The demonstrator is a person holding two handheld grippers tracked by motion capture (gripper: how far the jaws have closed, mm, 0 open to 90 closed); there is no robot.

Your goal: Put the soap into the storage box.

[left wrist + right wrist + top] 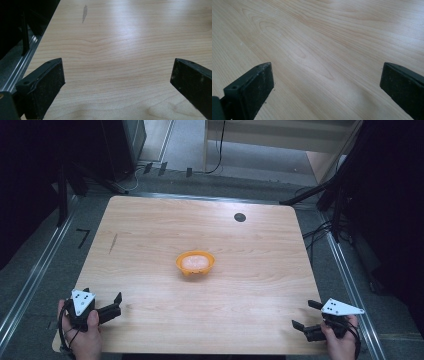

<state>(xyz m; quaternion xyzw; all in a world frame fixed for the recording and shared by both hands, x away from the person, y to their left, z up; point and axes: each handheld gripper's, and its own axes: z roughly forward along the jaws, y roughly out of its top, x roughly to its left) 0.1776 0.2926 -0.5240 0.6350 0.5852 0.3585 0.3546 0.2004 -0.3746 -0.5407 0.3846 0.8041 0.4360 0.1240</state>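
Nearest the person, at the front corners of the wooden table (150,220), rest the two hand-held tools. The left gripper (107,306) sits low at the near left corner, its jaws spread wide with bare wood grain between them in the left gripper view. The right gripper (306,315) sits at the near right corner, its jaws likewise spread and holding nothing; the right gripper view shows plain tabletop between the two black pads.

Farther in, near the middle of the table and well apart from both tools, stands the orange bowl (195,263). It is upright, with a pale pinkish filling that the high view renders too small to identify; it may be a soft food or a crumpled item.

The bowl appears thin-walled and plastic, so it is judged light, fairly stiff at the rim and somewhat slippery. A pinch across the rim wall, one jaw inside and one outside, would likely hold best; a level lift would keep the contents from spilling.

Beyond it, near the far edge, lies a small dark round mark (240,217).
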